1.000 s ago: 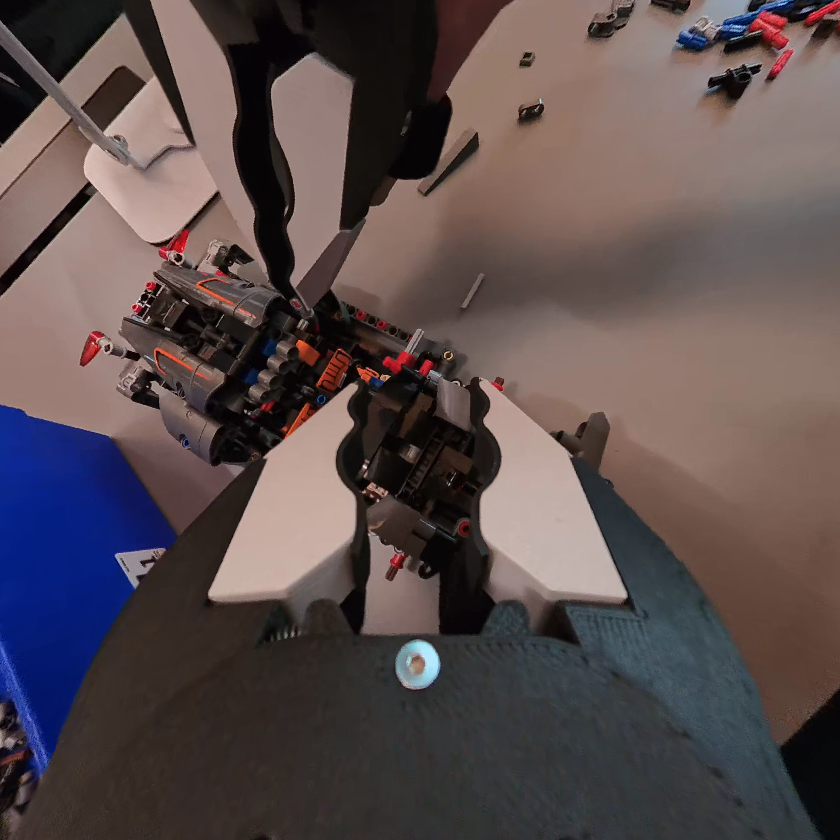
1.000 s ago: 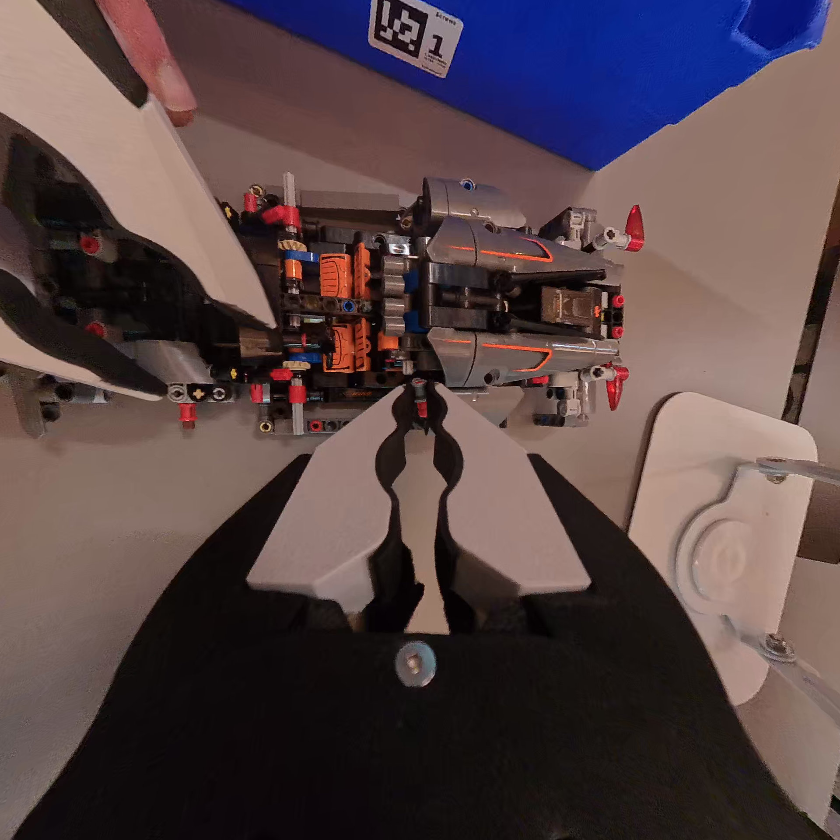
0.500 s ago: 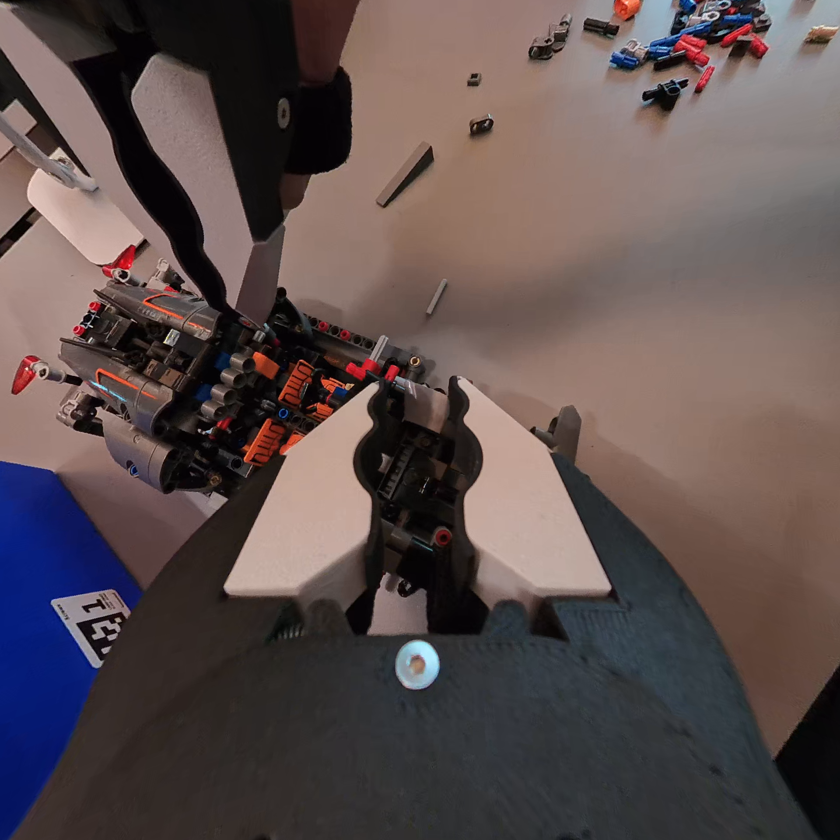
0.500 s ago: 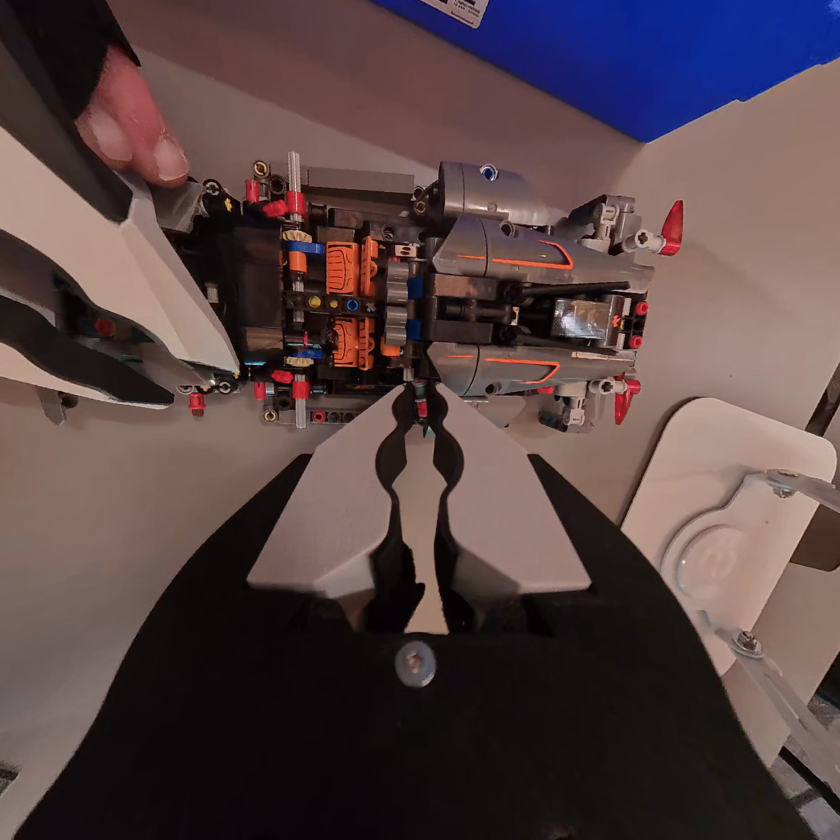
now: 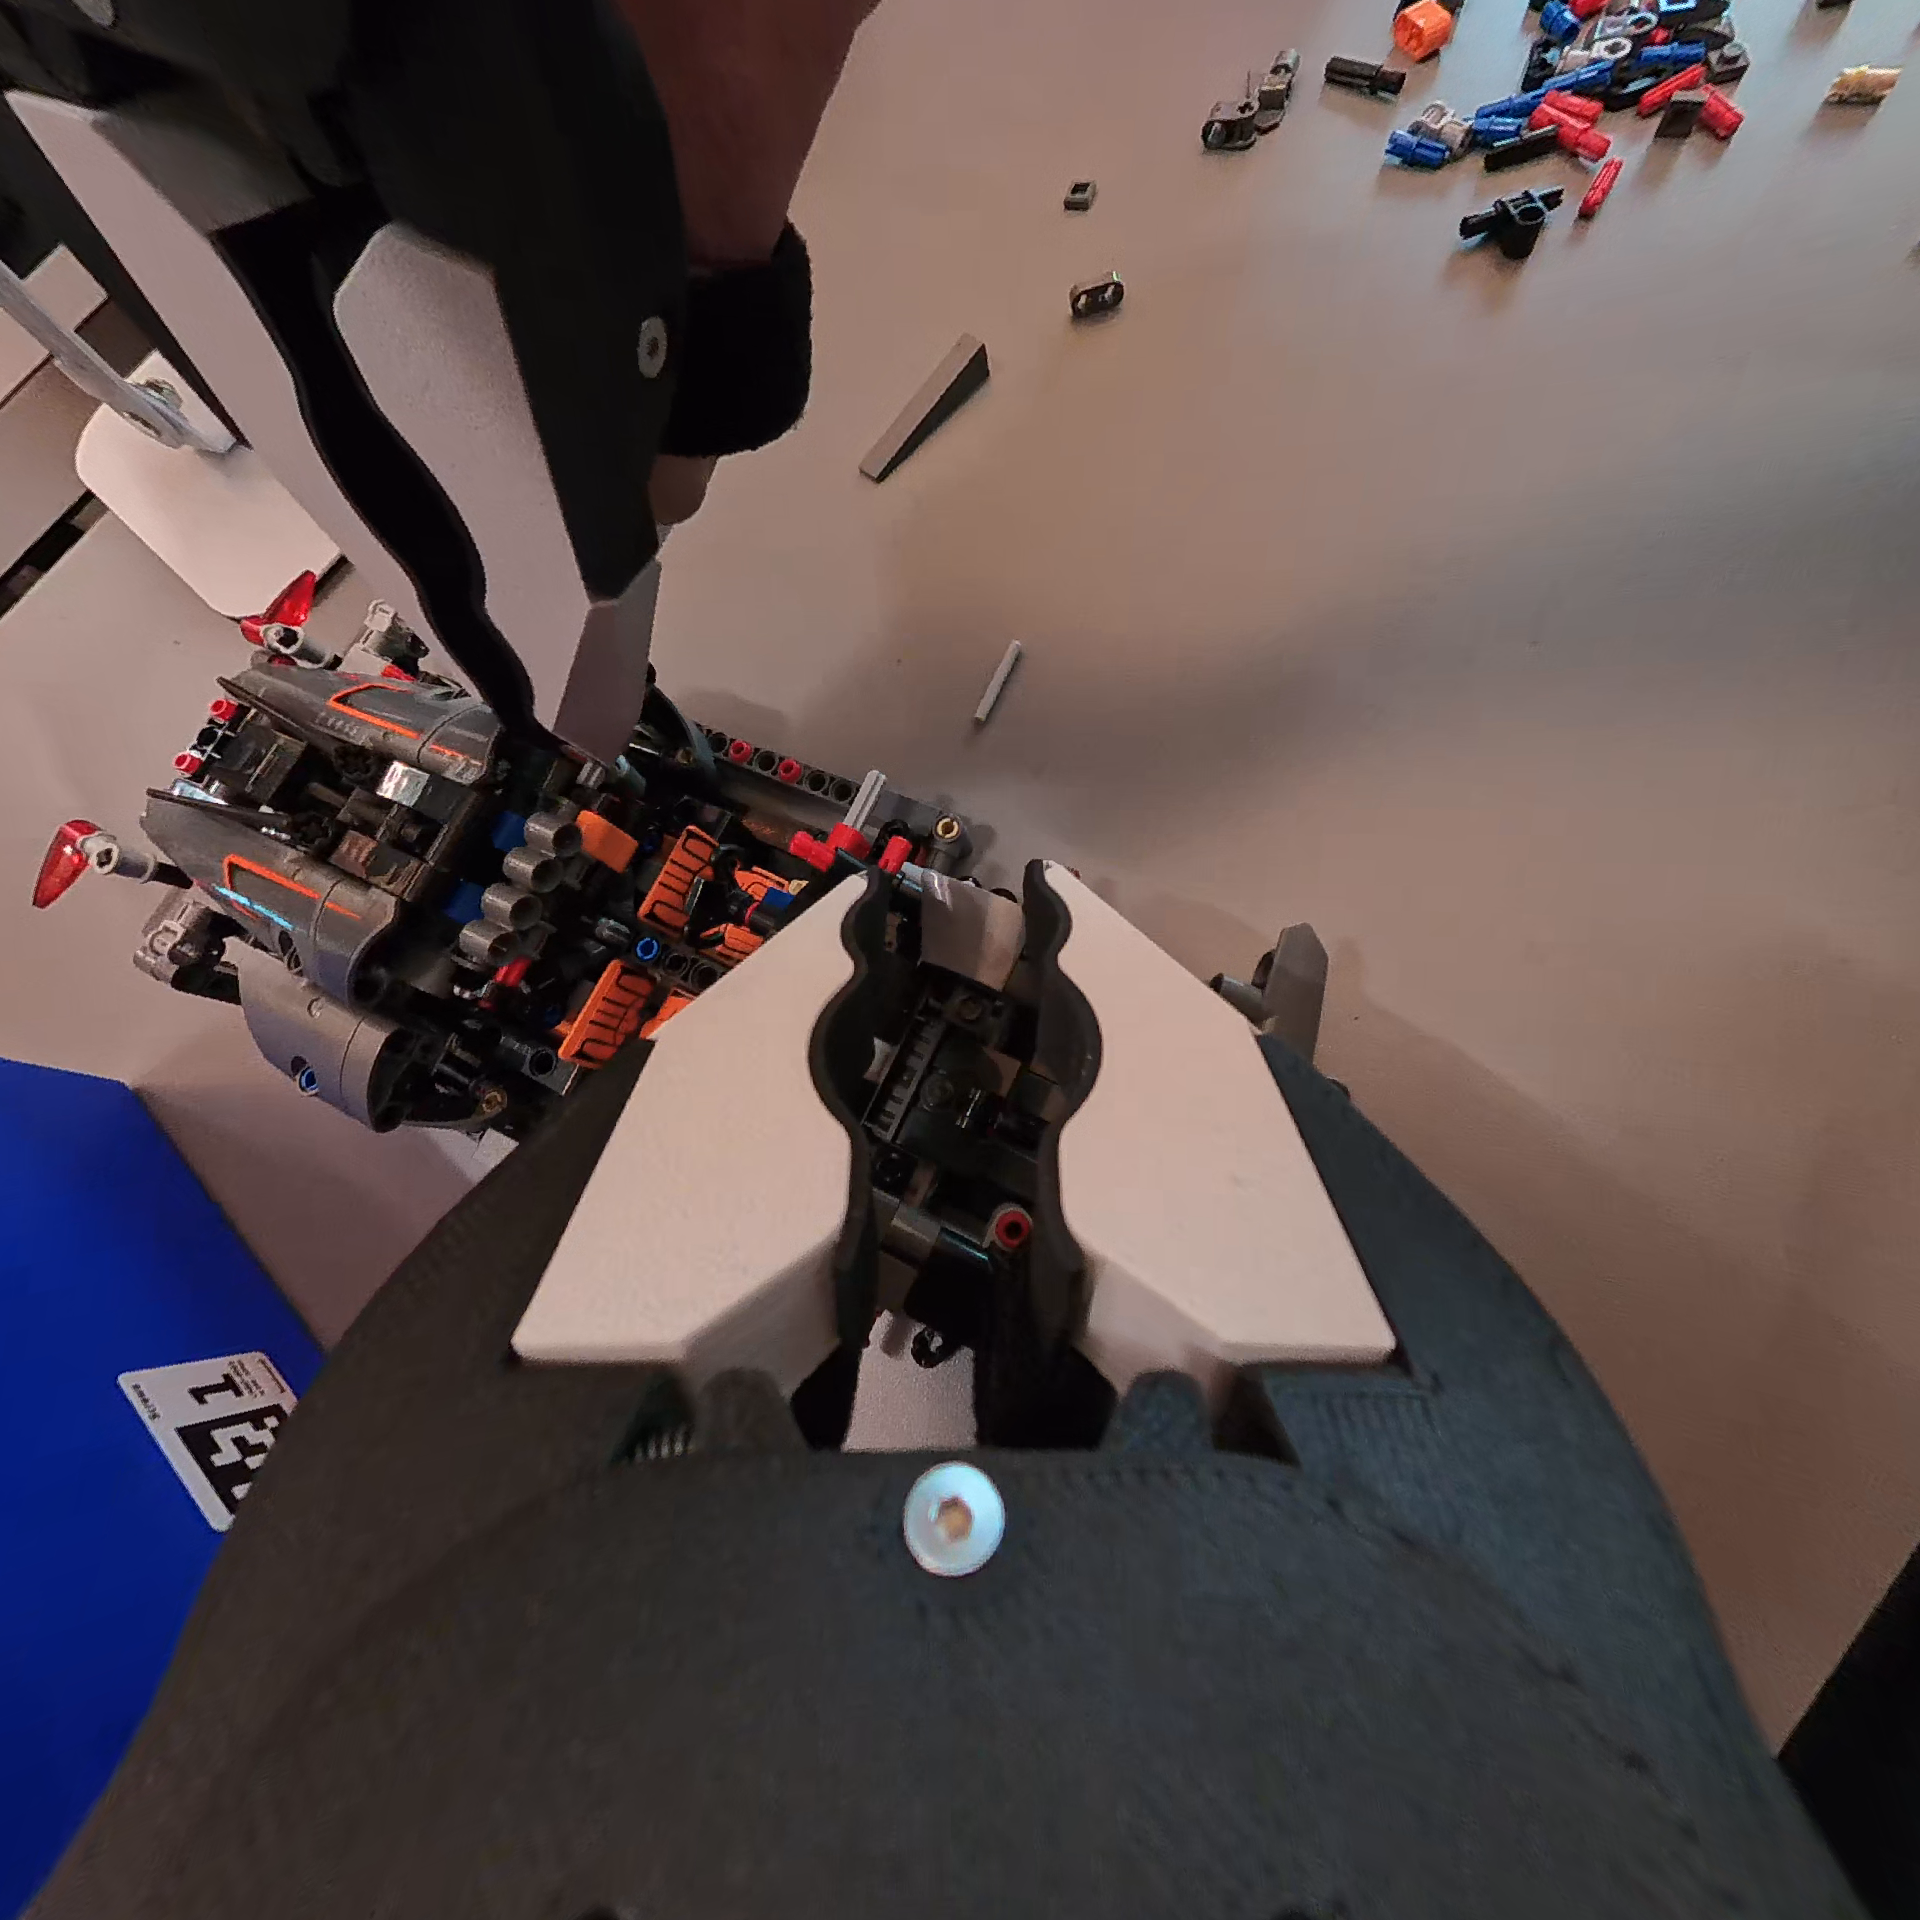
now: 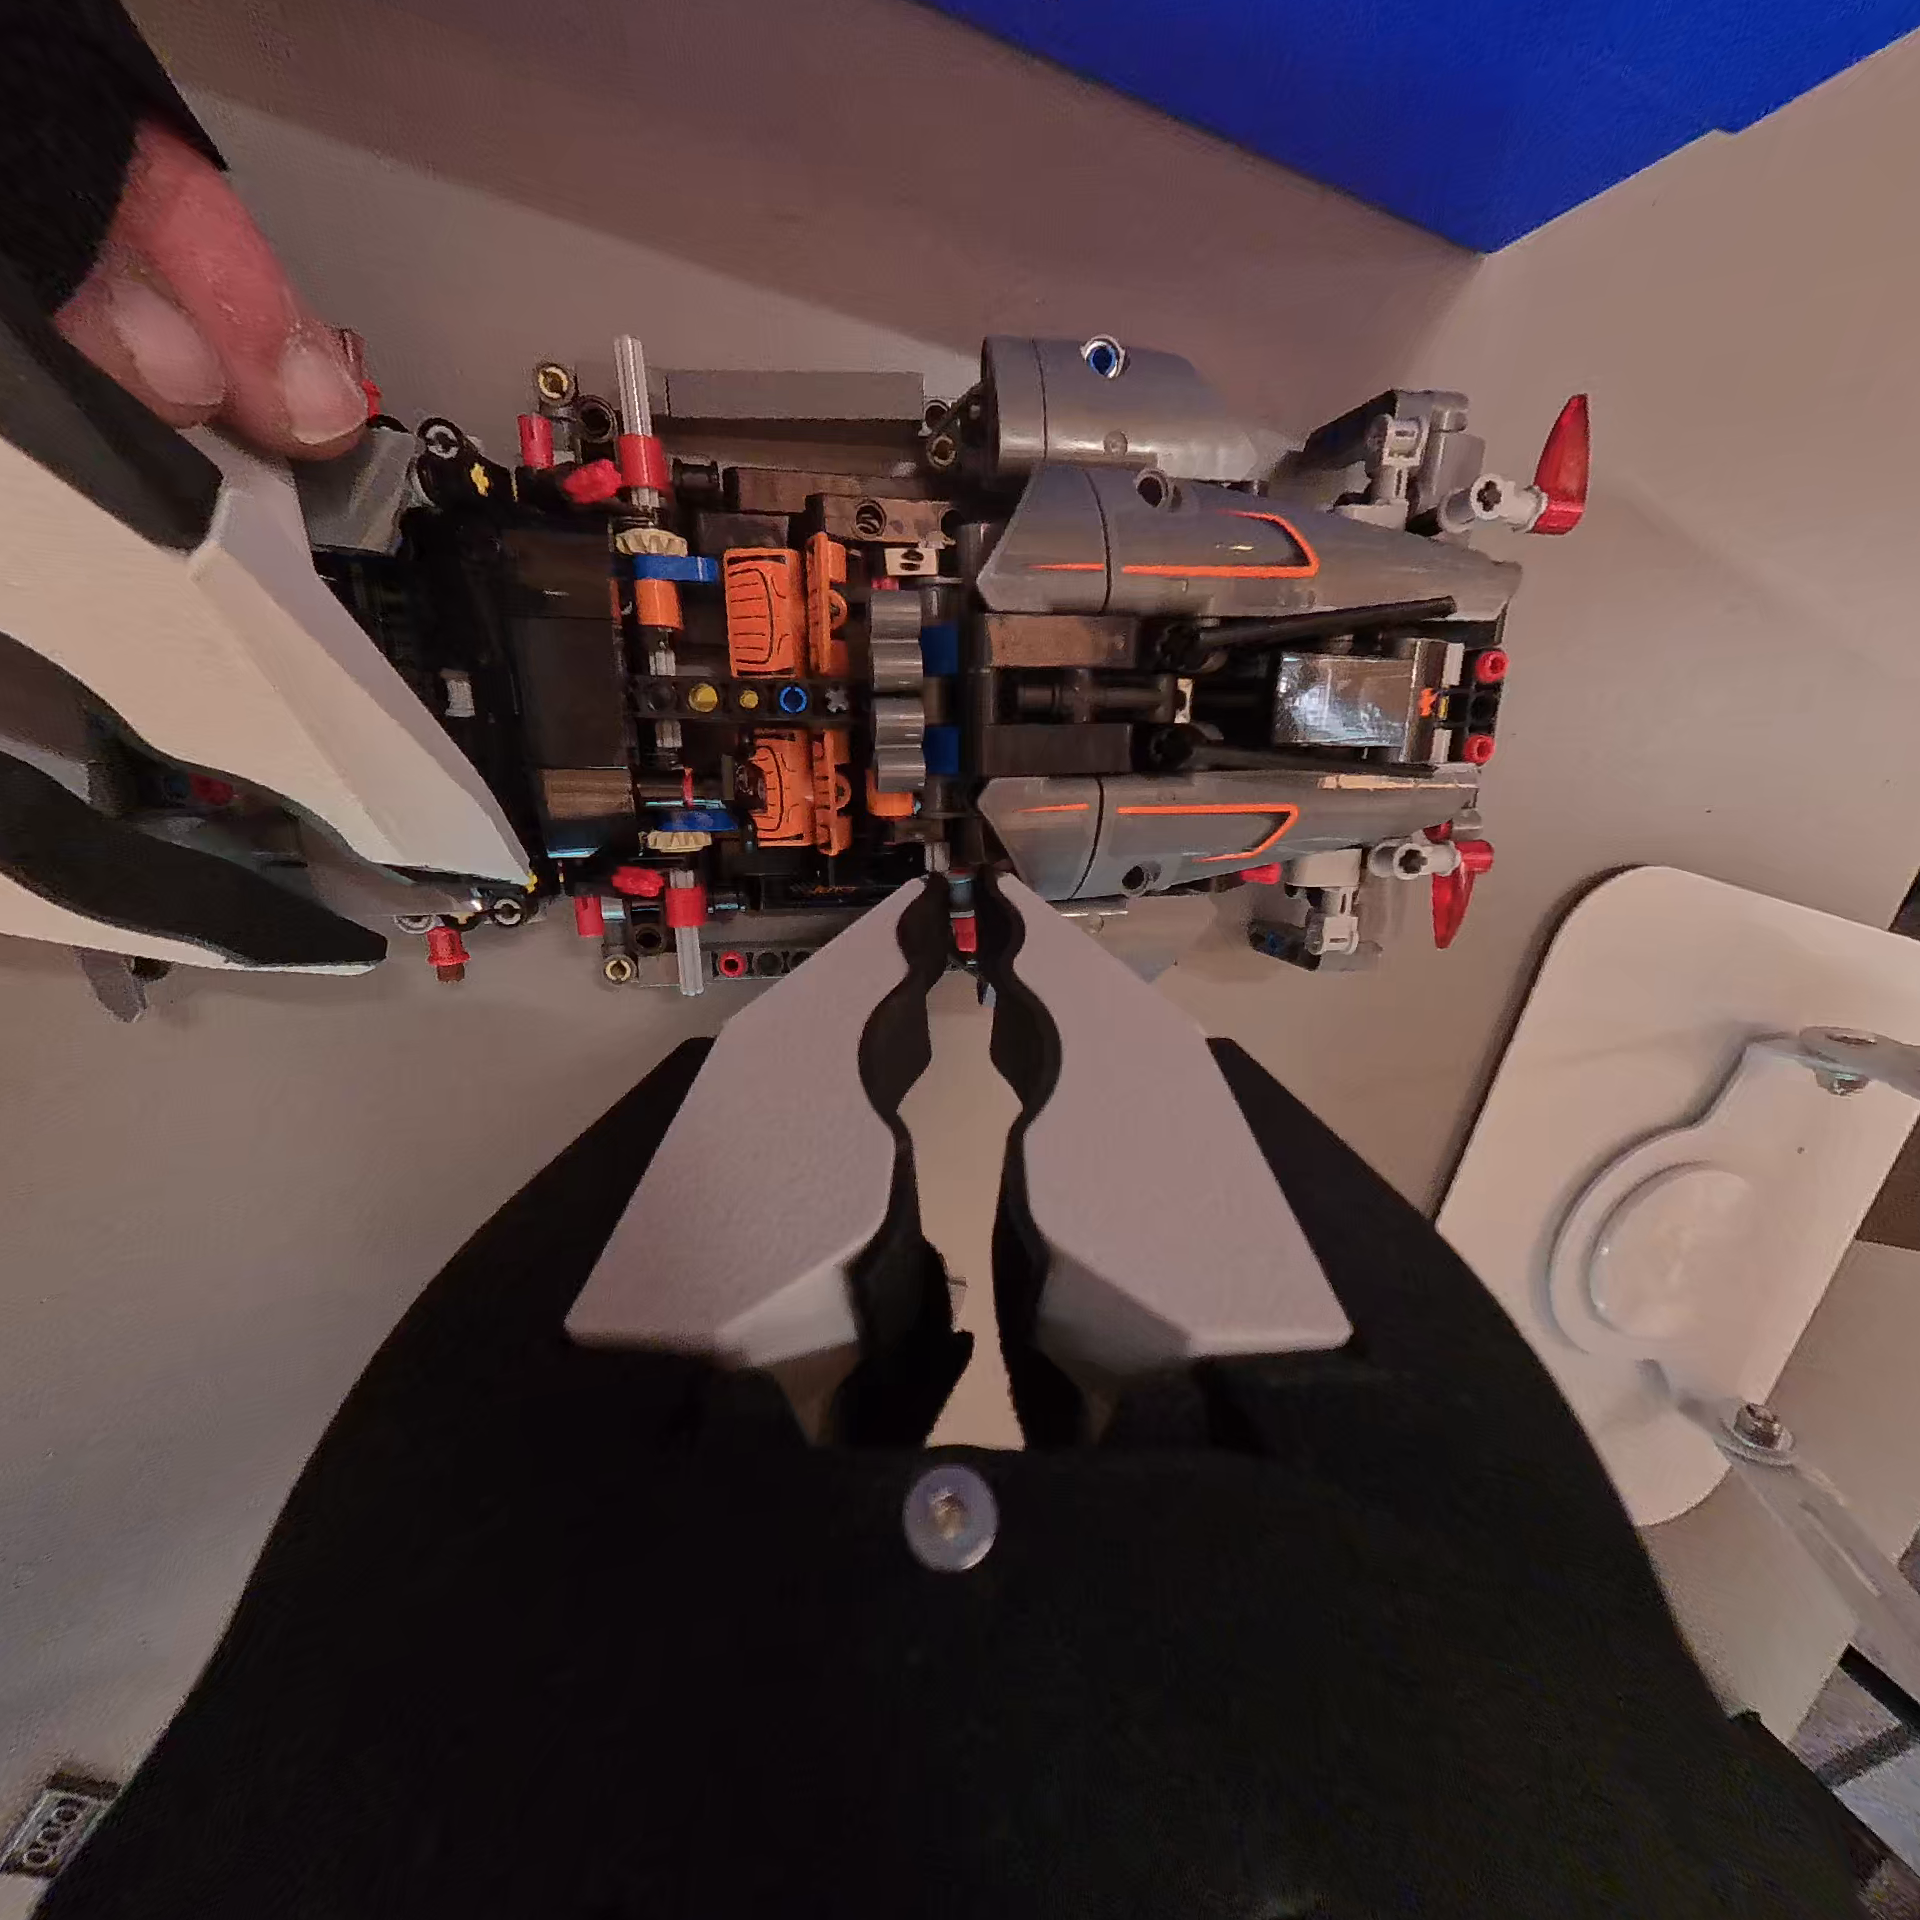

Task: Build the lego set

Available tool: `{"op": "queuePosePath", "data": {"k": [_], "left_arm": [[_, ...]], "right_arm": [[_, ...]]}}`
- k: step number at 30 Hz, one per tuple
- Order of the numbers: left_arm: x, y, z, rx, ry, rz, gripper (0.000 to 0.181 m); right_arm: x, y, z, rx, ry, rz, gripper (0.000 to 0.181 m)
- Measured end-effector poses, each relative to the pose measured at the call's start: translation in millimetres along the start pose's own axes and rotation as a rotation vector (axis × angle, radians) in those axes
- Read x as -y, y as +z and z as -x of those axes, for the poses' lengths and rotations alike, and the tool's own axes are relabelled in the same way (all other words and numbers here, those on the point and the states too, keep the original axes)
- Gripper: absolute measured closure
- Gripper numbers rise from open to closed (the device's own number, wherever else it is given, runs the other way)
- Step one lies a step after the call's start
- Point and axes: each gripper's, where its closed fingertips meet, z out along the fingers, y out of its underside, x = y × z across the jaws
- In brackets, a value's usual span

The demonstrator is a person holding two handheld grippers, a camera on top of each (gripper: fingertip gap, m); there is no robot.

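Note:
A grey, black and orange Lego car model (image 5: 436, 894) lies on the table; it also shows in the right wrist view (image 6: 1039, 675). My left gripper (image 5: 951, 883) is shut on the model's black end section, which fills the gap between its fingers. It shows at the left of the right wrist view (image 6: 447, 894). My right gripper (image 6: 961, 894) is nearly closed on a small red pin (image 6: 964, 930) at the model's near side, by the grey body panel. In the left wrist view it reaches down onto the model from above (image 5: 571, 743).
A blue bin (image 5: 94, 1299) stands beside the model, also in the right wrist view (image 6: 1455, 94). A pile of loose pieces (image 5: 1579, 94), a grey wedge (image 5: 925, 410) and a grey axle (image 5: 997, 681) lie on the table. A white stand base (image 6: 1704, 1195) is at the right. A person's fingers (image 6: 208, 343) rest on the left gripper. About 9 cm separates my left fingertips from my right. Between my left fingertips and the grey axle (image 5: 997, 681) there is roughly 8 cm.
Both grippers keep their hold. The views have shifted: the blue bin has slid toward the frame edges and the model looks slightly larger in the right wrist view.

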Motion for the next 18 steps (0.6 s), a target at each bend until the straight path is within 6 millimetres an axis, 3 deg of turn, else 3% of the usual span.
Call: {"op": "queuePosePath", "data": {"k": [8, 13, 18], "left_arm": [[0, -1, 1, -0.010, -0.011, 0.000, 0.157], [3, -10, 1, -0.031, -0.034, -0.035, 0.154], [16, -27, 23, 0.045, -0.050, -0.084, 0.160]], "right_arm": [[3, -2, 0, 0.050, 0.062, -0.006, 0.177], [7, -37, -14, -0.008, 0.120, -0.132, 0.181], [6, -23, -1, 0.027, 0.090, -0.132, 0.181]]}}
